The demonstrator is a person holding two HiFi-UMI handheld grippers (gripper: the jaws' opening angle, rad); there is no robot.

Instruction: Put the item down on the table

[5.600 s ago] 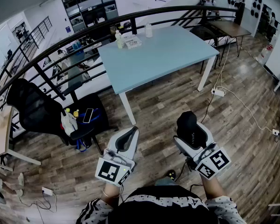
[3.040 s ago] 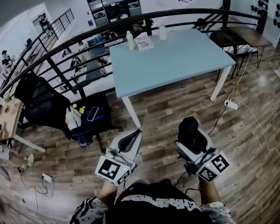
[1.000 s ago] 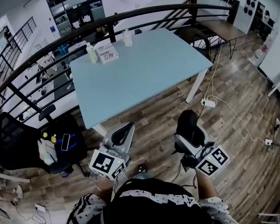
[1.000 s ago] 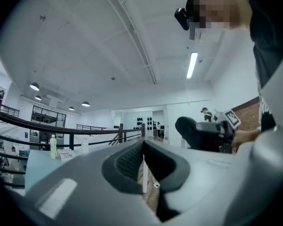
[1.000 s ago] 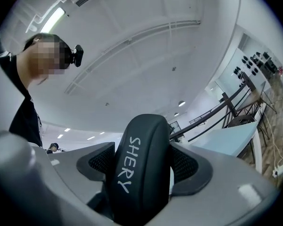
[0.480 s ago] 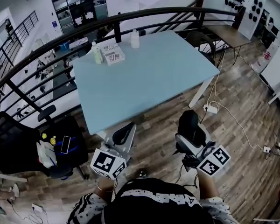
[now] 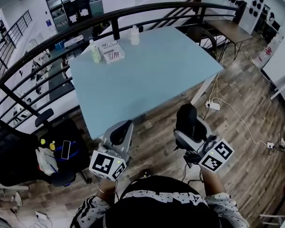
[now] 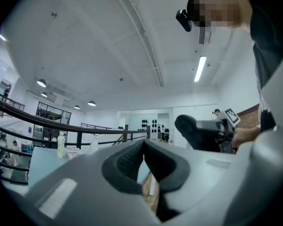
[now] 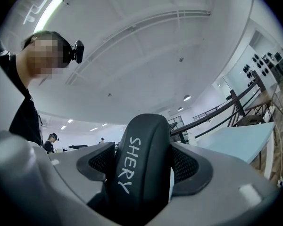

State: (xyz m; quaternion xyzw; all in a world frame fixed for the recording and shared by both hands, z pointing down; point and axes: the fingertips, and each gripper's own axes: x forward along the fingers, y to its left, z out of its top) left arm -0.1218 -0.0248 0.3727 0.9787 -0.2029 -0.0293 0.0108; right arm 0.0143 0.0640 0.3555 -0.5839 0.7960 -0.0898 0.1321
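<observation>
The right gripper [image 7: 189, 125] is clamped on a black oval case [image 9: 140, 166] marked SHERY, held up over the wooden floor [image 7: 237, 103], near the front edge of the light blue table [image 7: 147, 75]. The left gripper [image 8: 144, 158] has its jaws pressed together with nothing between them

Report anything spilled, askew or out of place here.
Nothing stands out. On the table, a greenish bottle and a white bottle stand upright beside a packet at the far edge. The right gripper clamps a black item; the left gripper is shut, empty.
</observation>
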